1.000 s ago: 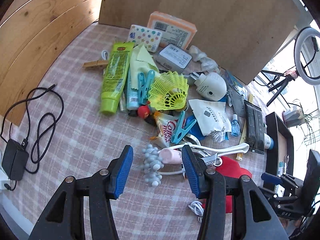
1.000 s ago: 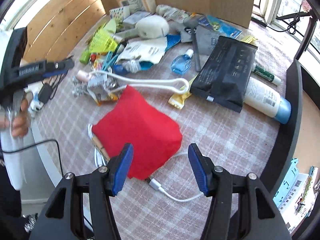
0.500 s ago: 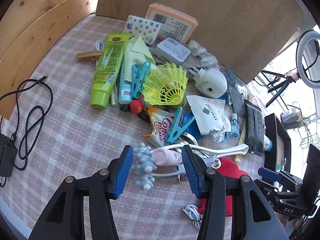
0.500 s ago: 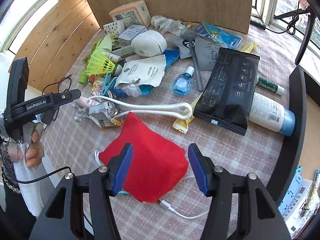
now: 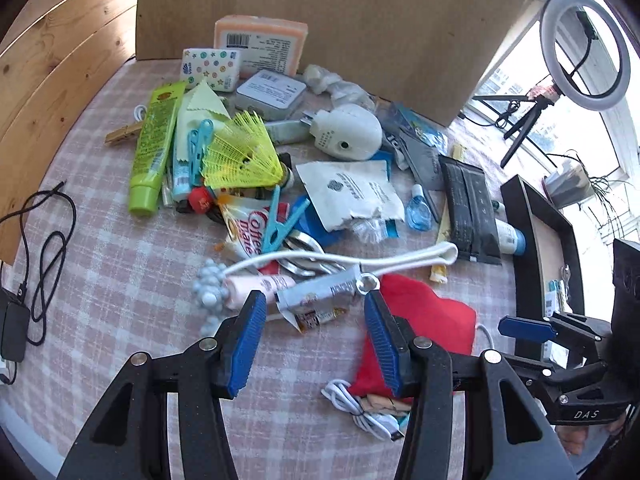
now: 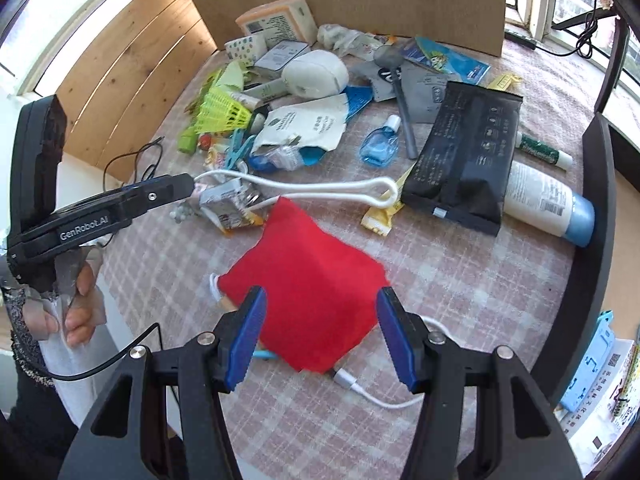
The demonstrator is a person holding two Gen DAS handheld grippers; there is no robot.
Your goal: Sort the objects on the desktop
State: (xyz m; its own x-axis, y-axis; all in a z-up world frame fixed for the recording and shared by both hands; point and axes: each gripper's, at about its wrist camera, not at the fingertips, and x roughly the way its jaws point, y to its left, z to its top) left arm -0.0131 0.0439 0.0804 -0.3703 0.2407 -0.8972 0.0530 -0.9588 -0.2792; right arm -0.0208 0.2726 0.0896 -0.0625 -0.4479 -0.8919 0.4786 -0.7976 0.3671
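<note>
A pile of small objects covers the checked tablecloth [image 5: 112,280]. My left gripper [image 5: 314,340] hangs open over its front edge, just short of a silver tube [image 5: 320,290], a pink tube [image 5: 260,285] and a beaded massager [image 5: 208,292]; nothing is between its pads. In the right wrist view the left gripper [image 6: 186,189] reaches in from the left above those sachets. My right gripper [image 6: 320,340] stands open over the near corner of a red cloth [image 6: 308,276], not touching it. The red cloth [image 5: 428,320] lies on a white cable [image 5: 360,408].
A cardboard wall [image 5: 360,20] closes the back, wooden panels [image 5: 60,60] the left. A black tray [image 6: 596,200] borders the right side, next to a lotion bottle [image 6: 548,200] and a black pouch [image 6: 468,152]. A black cable with adapter [image 5: 40,240] lies far left.
My left gripper has slid right along the pile's front, from over the beaded massager toward the silver tube and red cloth. The right gripper shifted slightly. Both stay open.
</note>
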